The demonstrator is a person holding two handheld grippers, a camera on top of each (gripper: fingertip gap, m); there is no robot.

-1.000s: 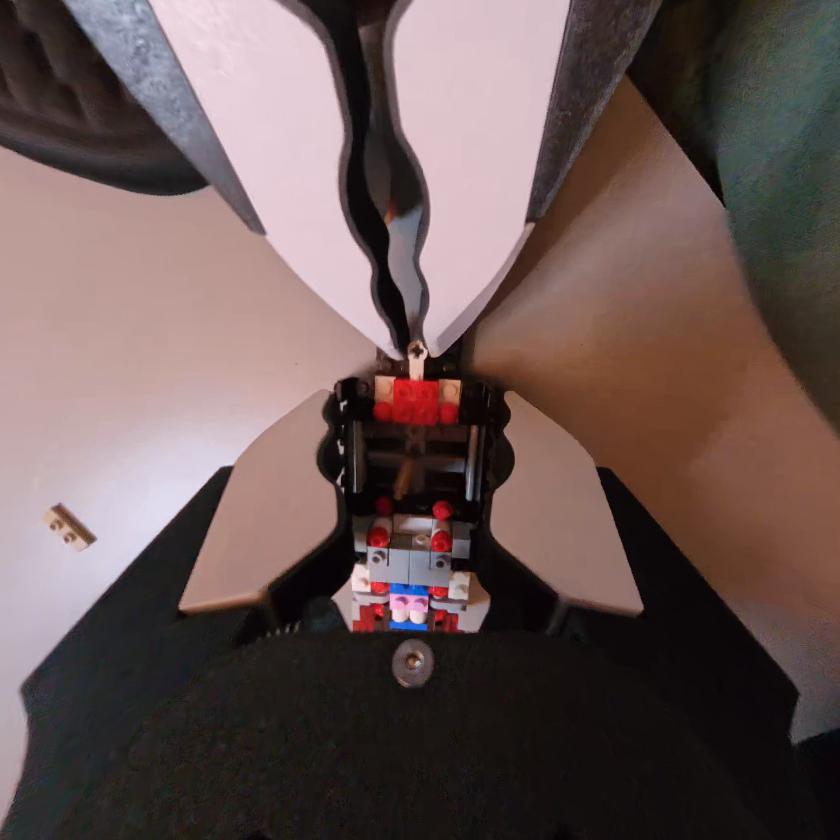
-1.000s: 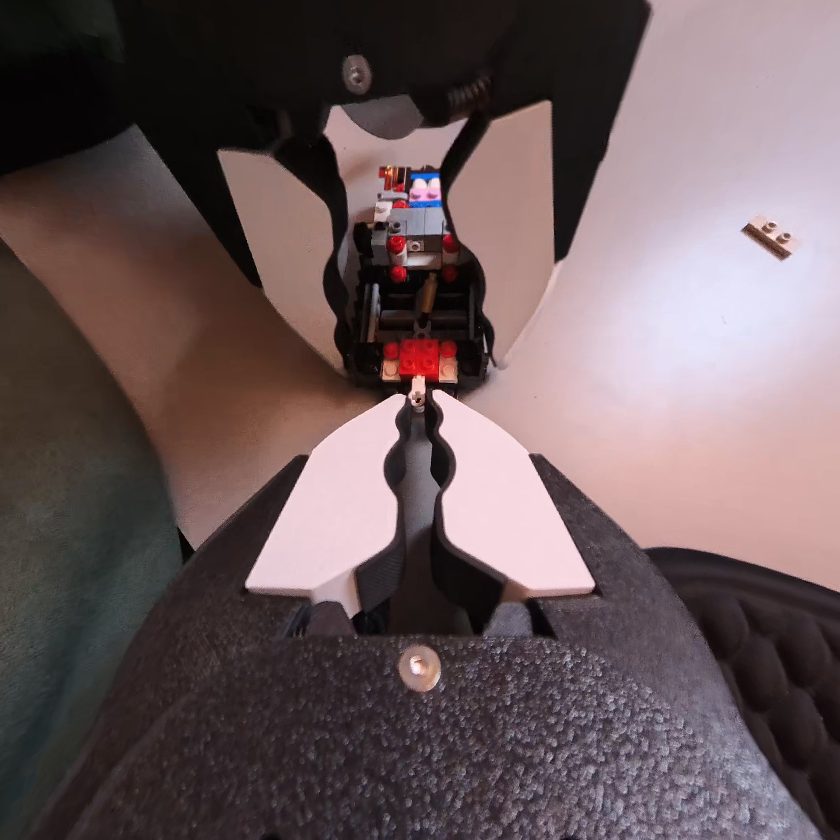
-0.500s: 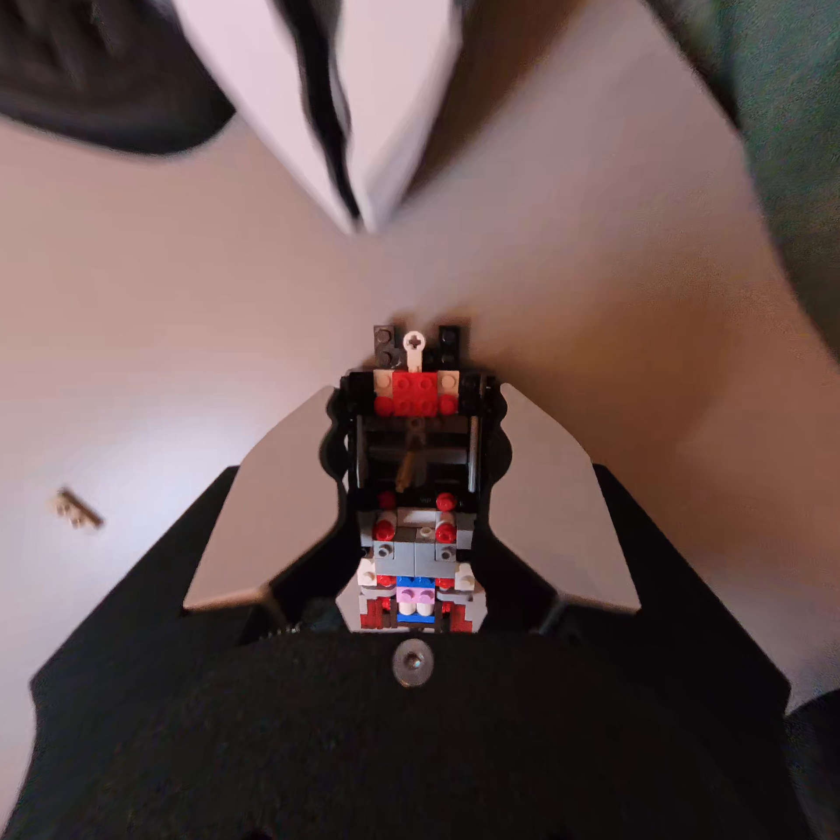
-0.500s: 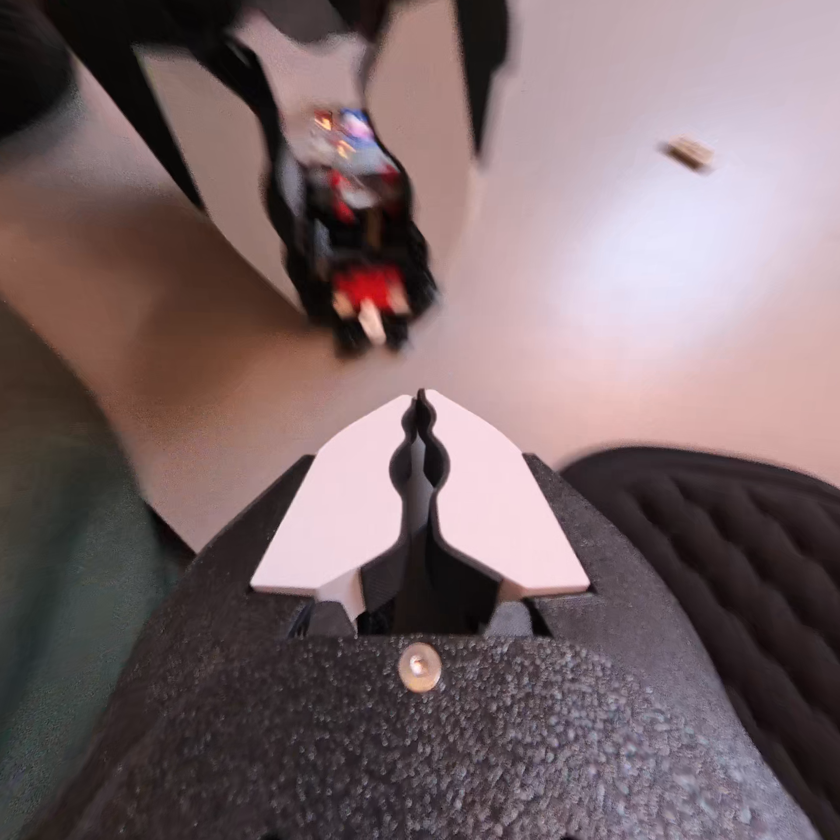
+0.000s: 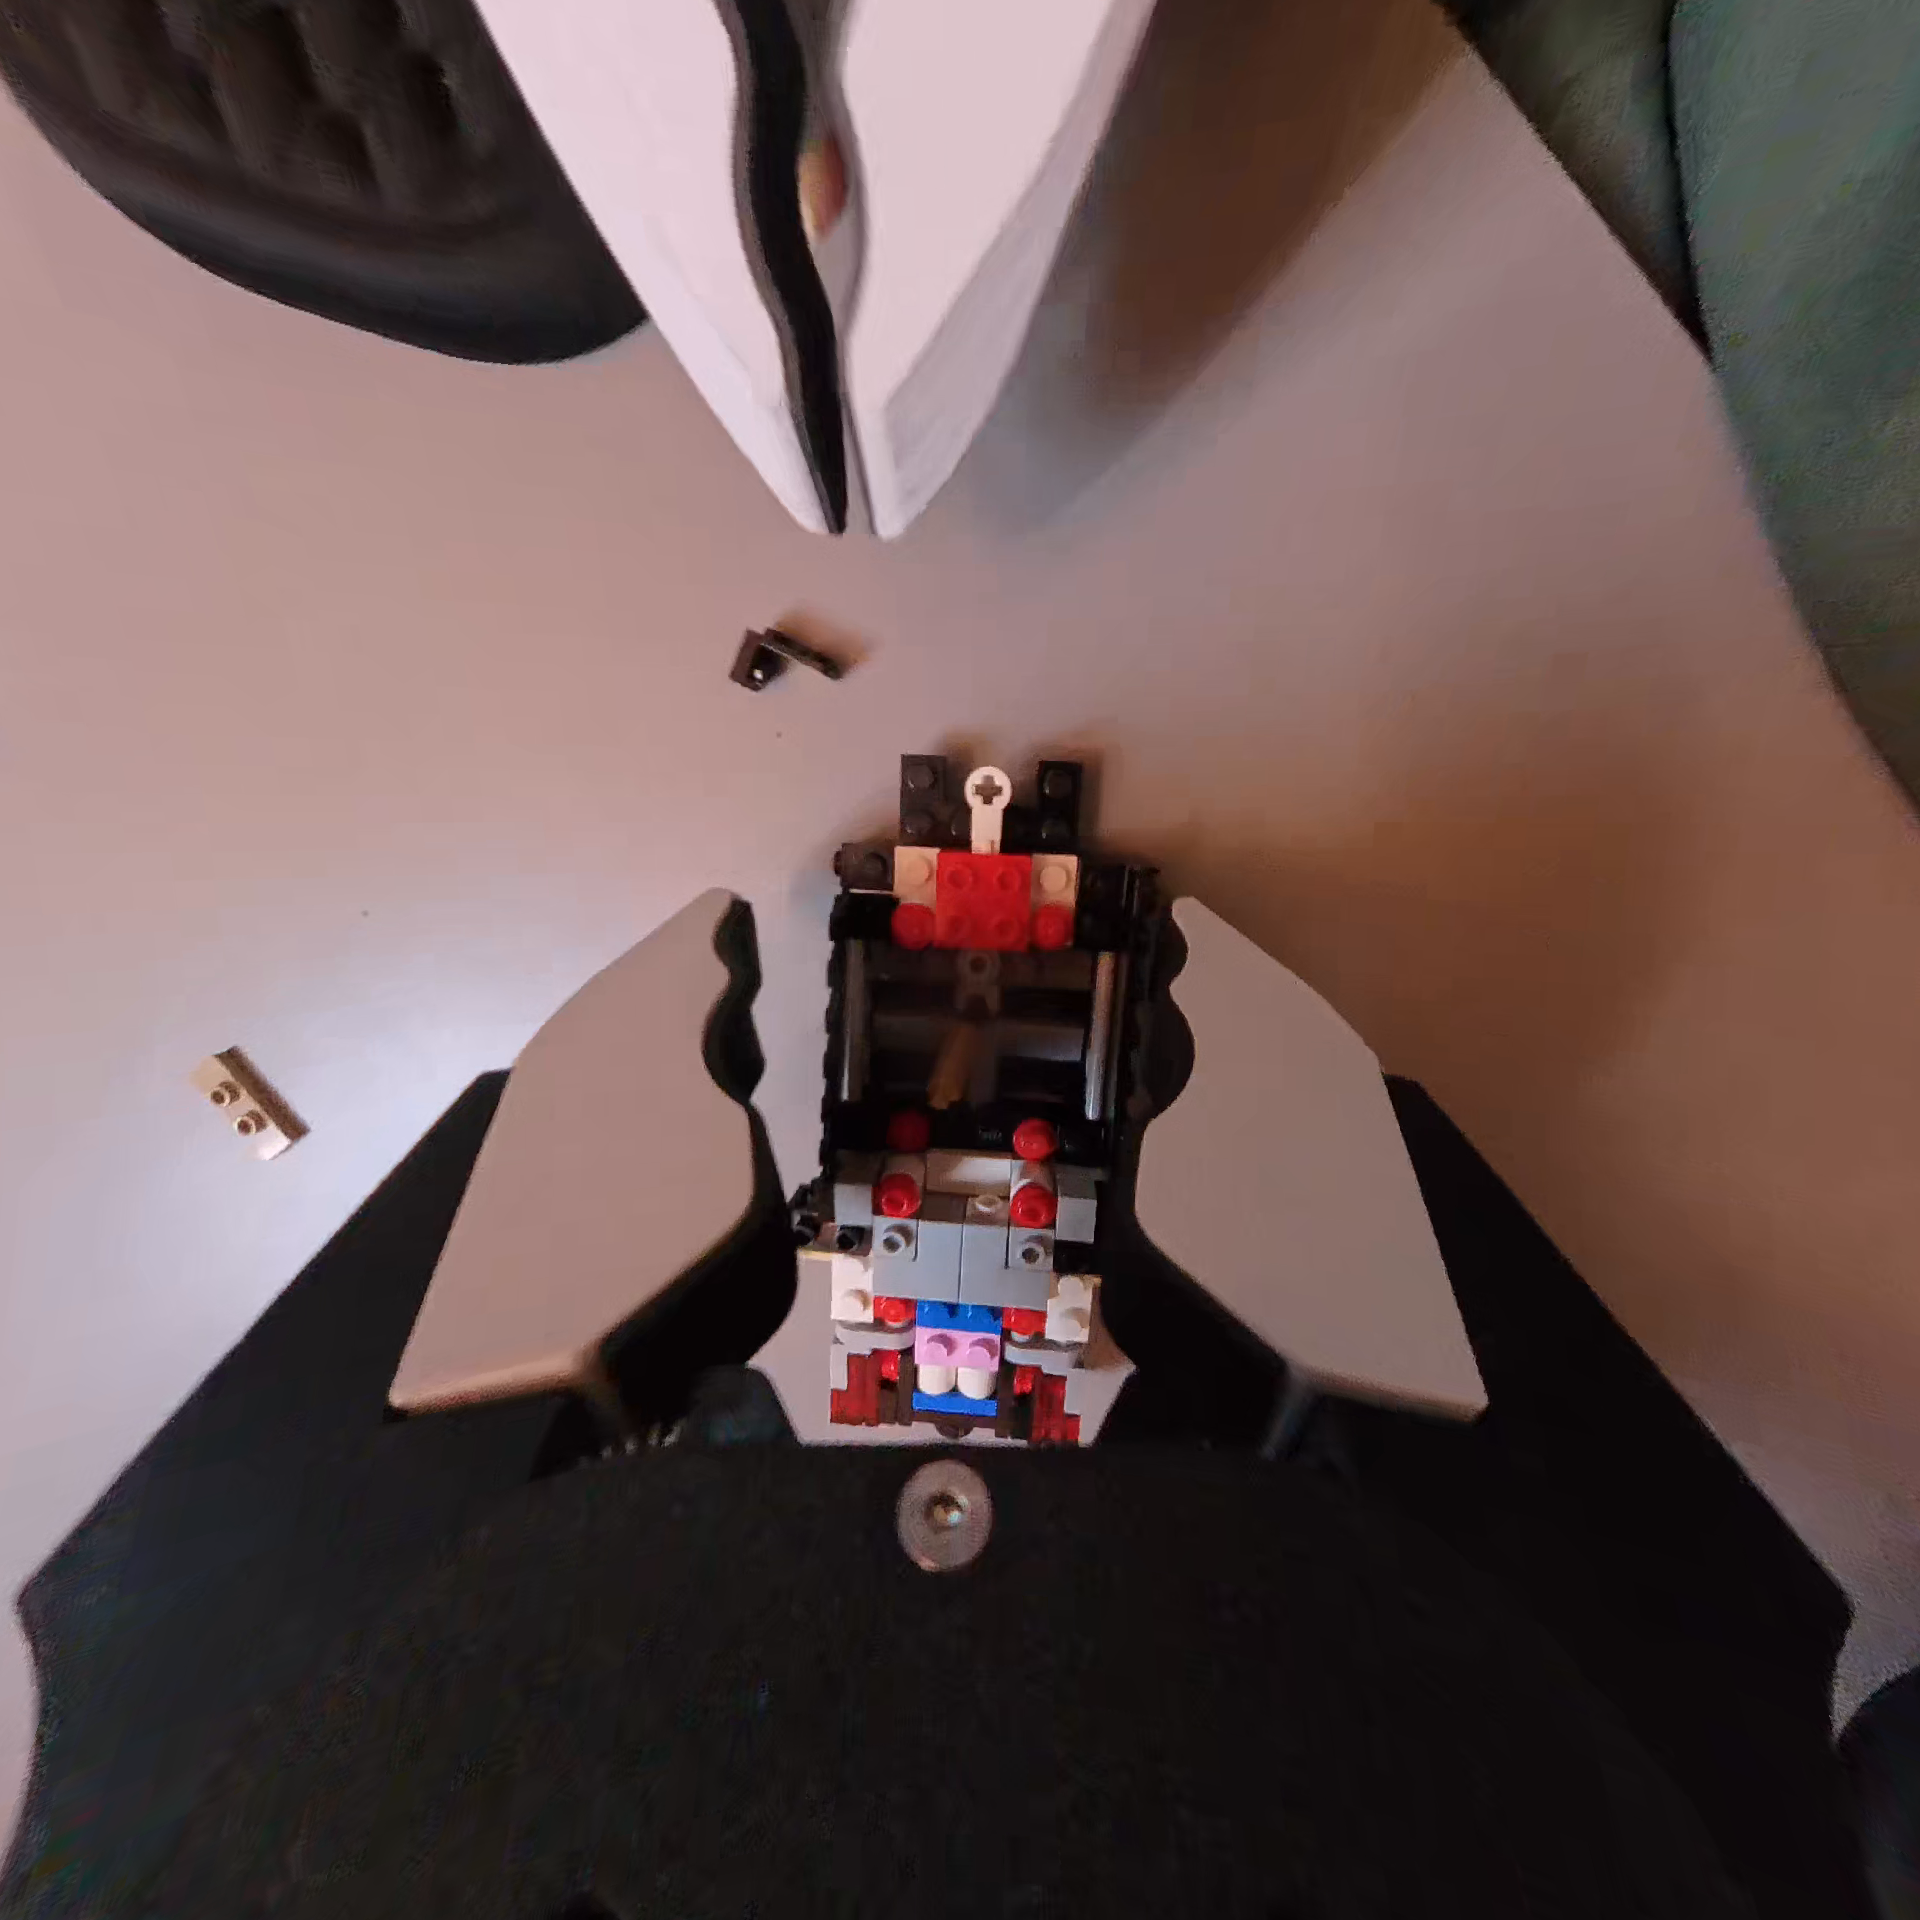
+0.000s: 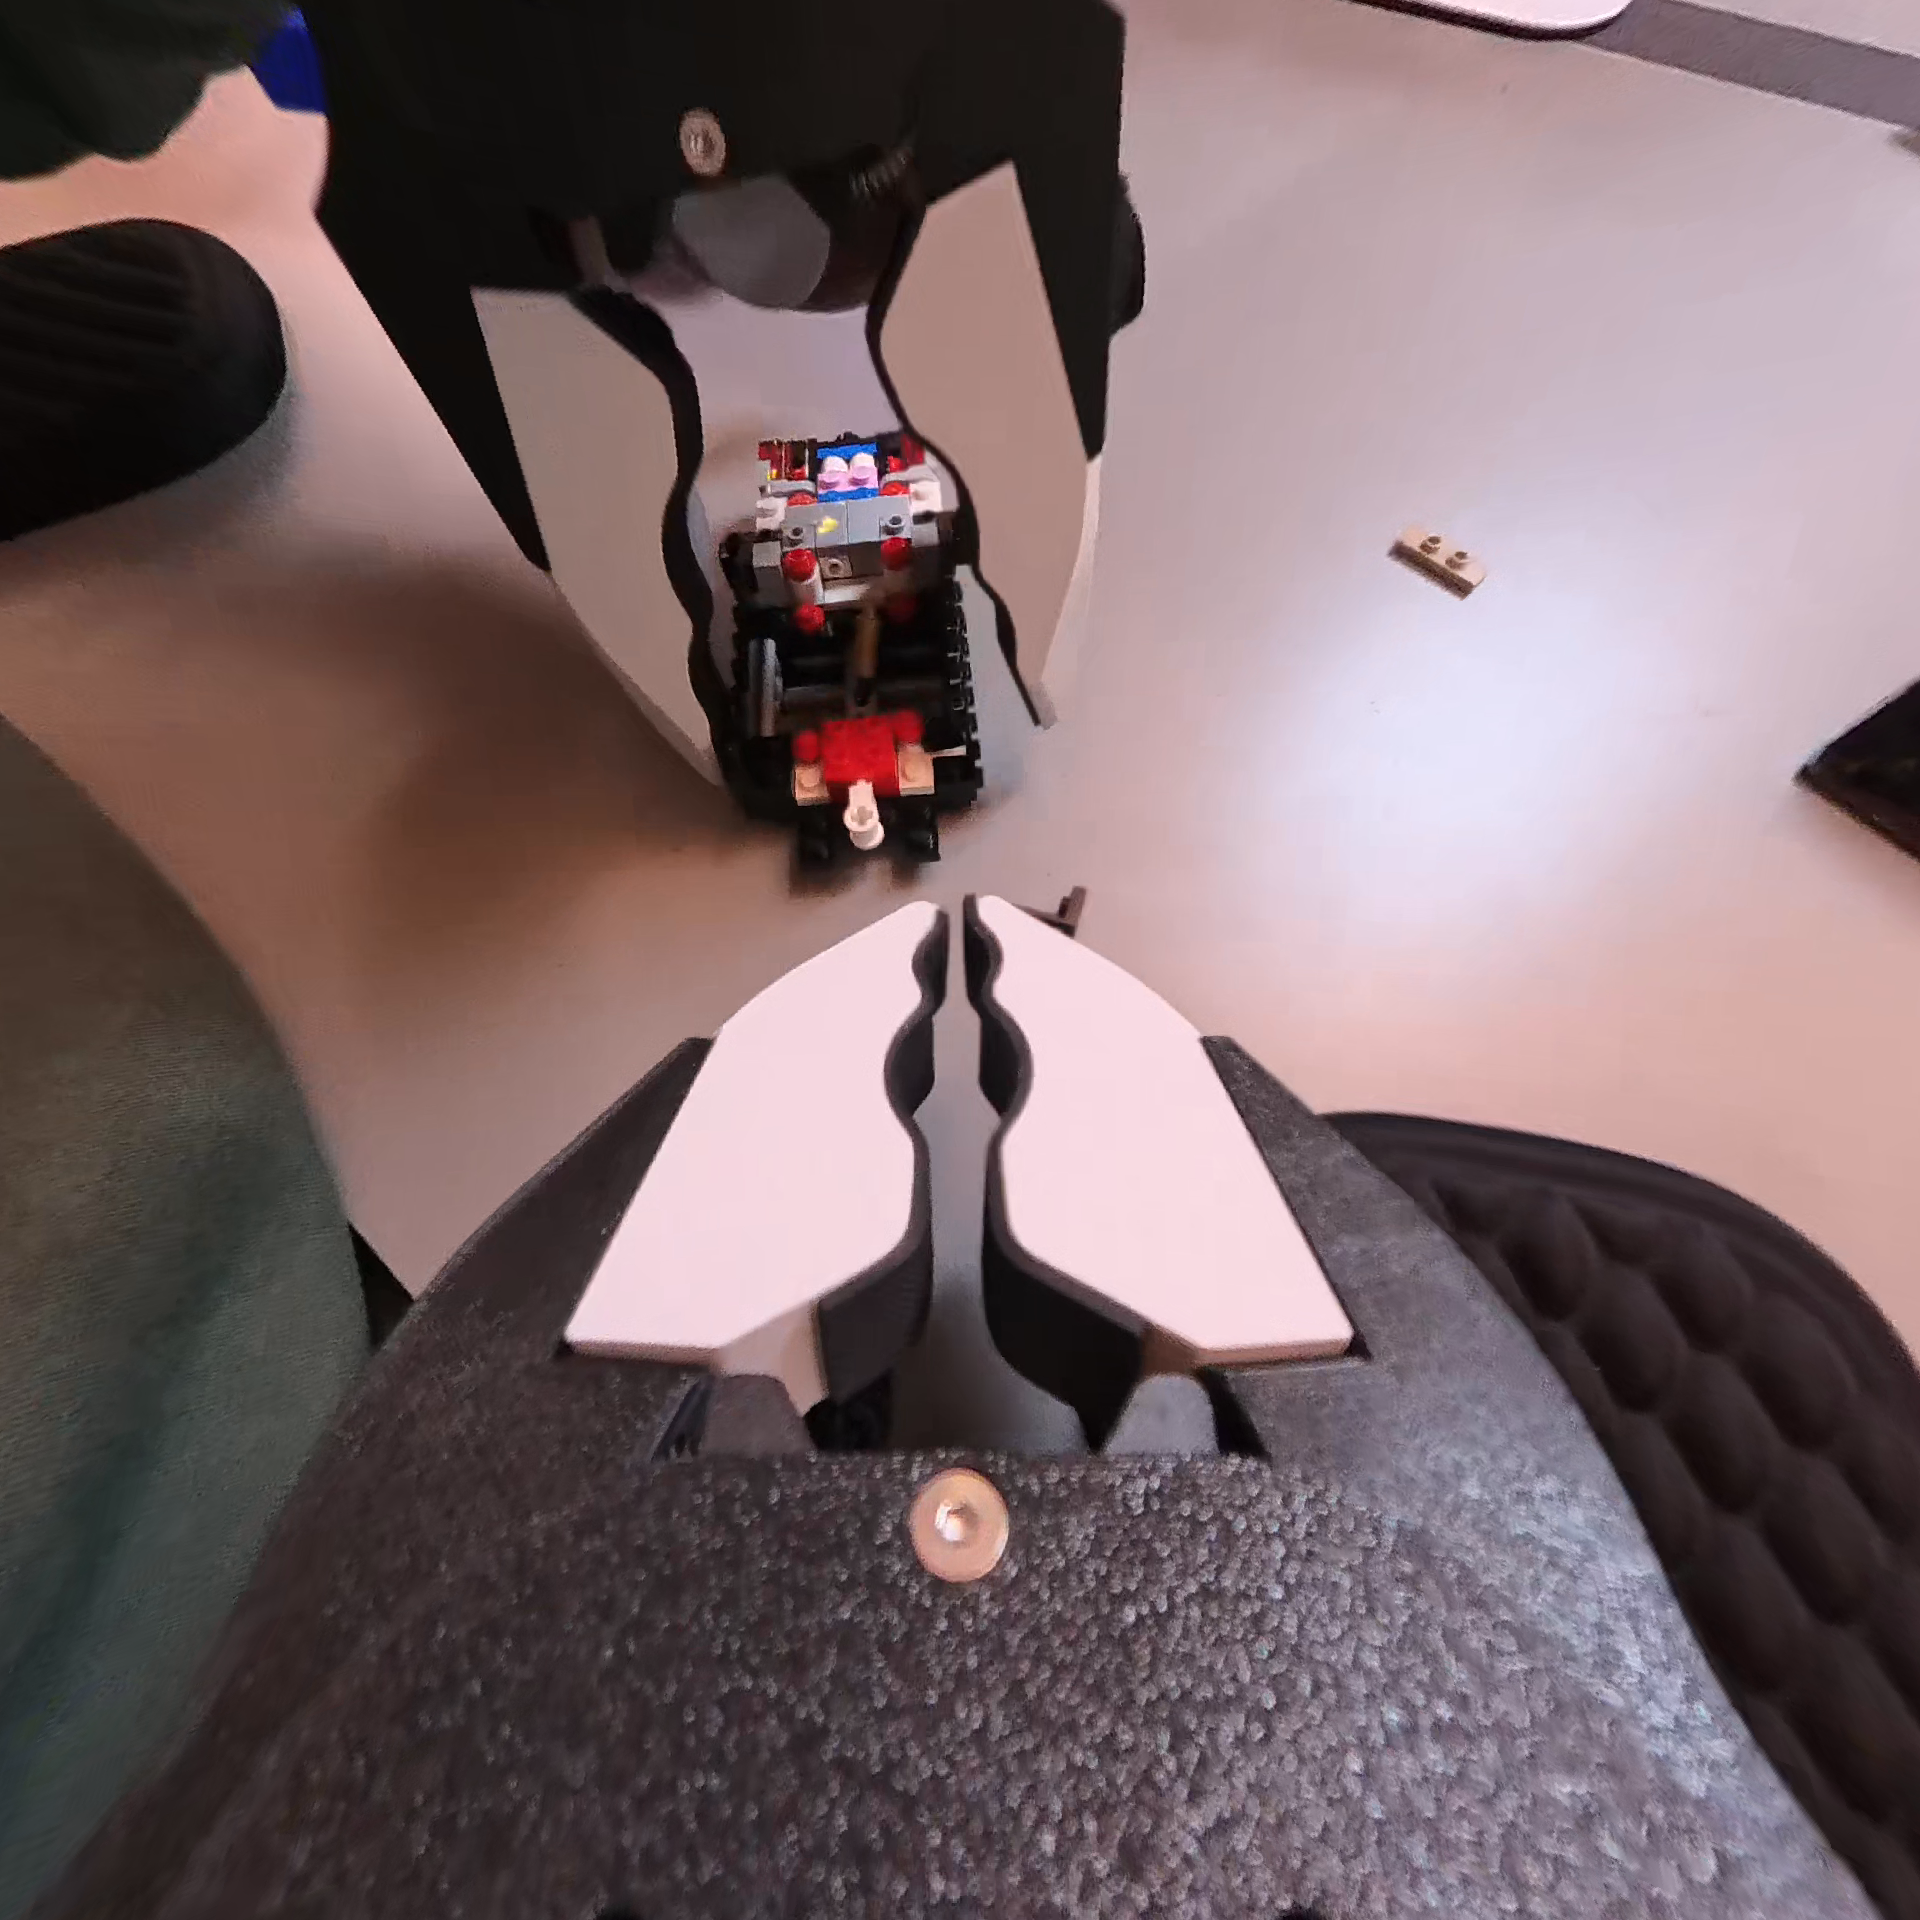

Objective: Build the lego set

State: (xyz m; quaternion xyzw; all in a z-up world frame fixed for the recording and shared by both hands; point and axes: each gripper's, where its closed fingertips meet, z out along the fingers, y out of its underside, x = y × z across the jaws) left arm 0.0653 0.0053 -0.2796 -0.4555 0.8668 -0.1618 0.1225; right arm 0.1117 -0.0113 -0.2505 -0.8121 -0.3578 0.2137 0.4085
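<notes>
I am keeping my left gripper (image 5: 961, 1049) spread around the black, red and grey lego vehicle (image 5: 971, 1091) sitting on the pale table (image 5: 416, 727); my right gripper (image 6: 956, 914), fingers nearly together and empty, is hovering just beside its front

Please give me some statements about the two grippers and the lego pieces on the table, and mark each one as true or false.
1. The left gripper straddles the lego model. True.
2. The right gripper grips the model's white pin. False: it is apart from it and holds nothing.
3. A tan plate lies alone on the table. True.
4. The small black piece is attached to the model. False: it lies loose.
</notes>
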